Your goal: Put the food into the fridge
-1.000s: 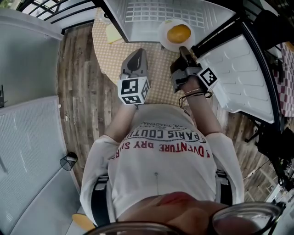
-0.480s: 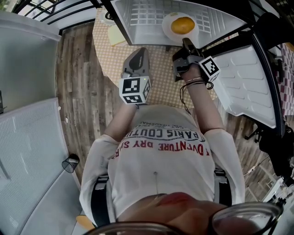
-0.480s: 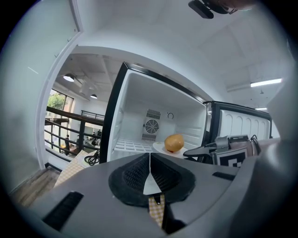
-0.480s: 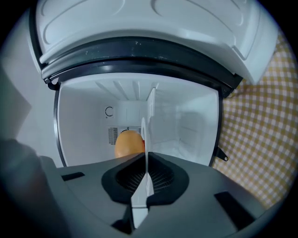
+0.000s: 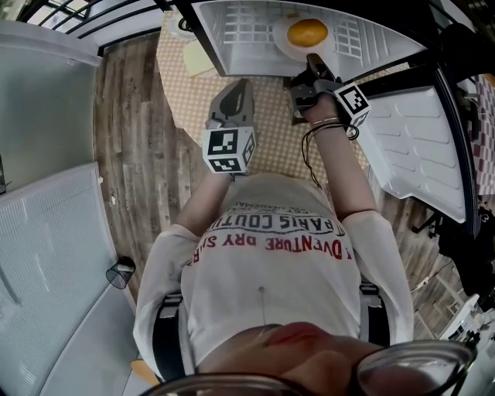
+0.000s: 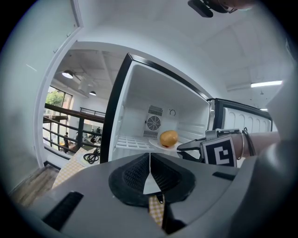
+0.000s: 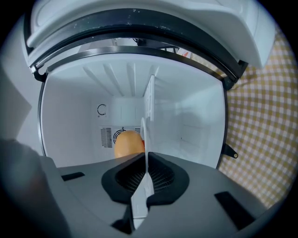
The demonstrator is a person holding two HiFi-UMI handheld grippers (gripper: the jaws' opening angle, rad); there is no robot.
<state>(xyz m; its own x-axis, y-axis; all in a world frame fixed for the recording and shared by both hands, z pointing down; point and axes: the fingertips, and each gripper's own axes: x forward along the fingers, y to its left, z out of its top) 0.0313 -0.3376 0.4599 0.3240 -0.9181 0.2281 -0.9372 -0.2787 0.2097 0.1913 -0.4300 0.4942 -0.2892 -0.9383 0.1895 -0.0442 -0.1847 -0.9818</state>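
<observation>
I count one fridge [image 5: 247,31], one plate [image 5: 280,42] inside it bearing one round orange food [image 5: 307,32], two tools at its open front, the left tool [image 5: 241,83] and the right tool [image 5: 312,60], one checked counter [image 5: 271,131] beneath it, and one coiled cable [image 5: 184,23] and one yellow sheet [image 5: 197,58] to its left.

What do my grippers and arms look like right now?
The left gripper and right gripper have grey bodies, black ribbed pads, and each bears a white cube with black square markers. White short sleeves; dark cords loop the right wrist.

Food [image 5: 307,32] lies on the plate [image 5: 282,48], inside the fridge [image 5: 224,23], fan grille [image 6: 153,123] behind it.
</observation>
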